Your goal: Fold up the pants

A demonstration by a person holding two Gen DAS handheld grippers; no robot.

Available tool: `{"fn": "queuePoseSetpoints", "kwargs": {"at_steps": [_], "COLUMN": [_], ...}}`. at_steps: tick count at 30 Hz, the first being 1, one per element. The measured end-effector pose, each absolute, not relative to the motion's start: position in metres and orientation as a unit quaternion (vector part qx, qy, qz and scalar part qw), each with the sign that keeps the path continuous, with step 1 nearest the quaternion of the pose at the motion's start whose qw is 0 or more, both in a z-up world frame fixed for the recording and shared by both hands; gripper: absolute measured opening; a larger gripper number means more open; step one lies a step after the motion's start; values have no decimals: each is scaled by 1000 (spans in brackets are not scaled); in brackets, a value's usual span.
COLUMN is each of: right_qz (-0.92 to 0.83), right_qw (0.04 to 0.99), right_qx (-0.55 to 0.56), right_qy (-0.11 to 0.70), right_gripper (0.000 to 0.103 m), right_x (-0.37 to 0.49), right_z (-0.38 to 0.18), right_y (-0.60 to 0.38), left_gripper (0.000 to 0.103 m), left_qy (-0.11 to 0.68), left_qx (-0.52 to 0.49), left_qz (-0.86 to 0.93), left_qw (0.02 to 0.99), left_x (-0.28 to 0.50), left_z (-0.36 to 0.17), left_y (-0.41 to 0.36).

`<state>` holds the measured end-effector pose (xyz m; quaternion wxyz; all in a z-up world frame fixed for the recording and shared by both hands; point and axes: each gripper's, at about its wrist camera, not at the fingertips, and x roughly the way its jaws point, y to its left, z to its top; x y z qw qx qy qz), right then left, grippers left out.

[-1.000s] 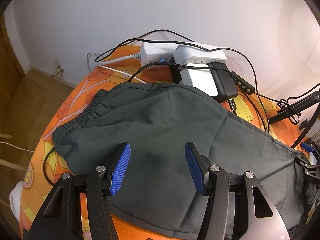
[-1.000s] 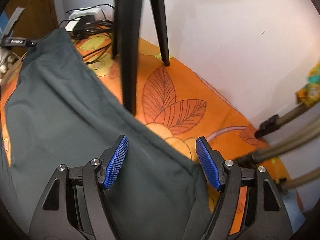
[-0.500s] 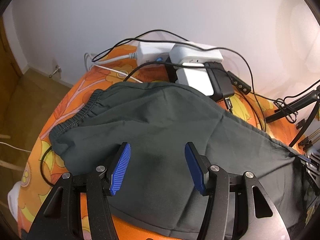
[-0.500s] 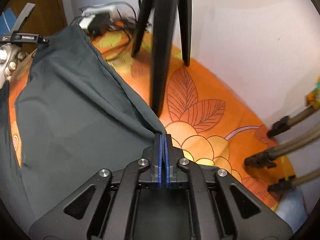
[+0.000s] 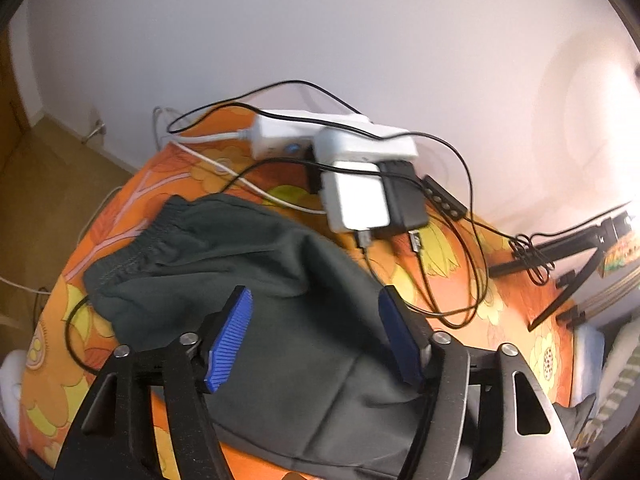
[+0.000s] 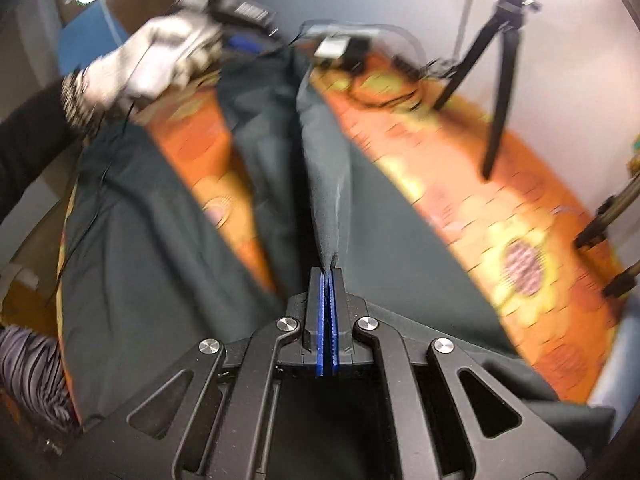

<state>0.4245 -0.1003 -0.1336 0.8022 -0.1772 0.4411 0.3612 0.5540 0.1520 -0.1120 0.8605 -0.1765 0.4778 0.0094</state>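
Dark grey-green pants (image 5: 280,280) lie on an orange flowered cloth (image 5: 452,256), with the elastic waistband (image 5: 132,248) at the left. My left gripper (image 5: 316,332) hovers over the waist end, its blue-padded jaws opening, with fabric lying under and between them but not pinched. My right gripper (image 6: 328,280) is shut on a fold of the pants (image 6: 324,184), which rises from it as a taut ridge. In the blurred right wrist view a gloved hand (image 6: 160,60) shows at the upper left.
A white power strip with chargers (image 5: 352,168) and loose black cables (image 5: 460,240) lies behind the pants against the white wall. A black tripod (image 6: 500,60) stands on the cloth at the right. More stand legs (image 6: 608,232) are at the right edge.
My right gripper shut on the pant leg's edge and carried it sideways, drawing the fabric into a ridge. The left jaws widened, and the cloth near them bunched up.
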Motion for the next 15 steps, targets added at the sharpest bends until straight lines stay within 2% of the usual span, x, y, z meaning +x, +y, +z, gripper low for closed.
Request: {"fn": "queuePoseSetpoints", "kwargs": {"at_steps": [5,12,13,15], "right_qz": [382,393,394,391], "right_qw": [781,776,776,778], "right_qx": [-175,-180,-182,-183], "right_qy": [461,459,459,456], "right_gripper": [3,3,3,3], "right_x": [404,392,393,391], "right_z": [-155,-149,-147,-142], "right_y": [-90,-94,-98,-101], "left_gripper": [70,70,68,50], "left_qy": [487,516,515,503], "left_qx": [-170,-182,-189,-198], "left_qz": [14,65,74,87], "left_qw": [857,834,833,837], "left_x": [564,584,584,580], "left_z": [-116,-144,-147,-149], "left_y": [144,149,152,159]}}
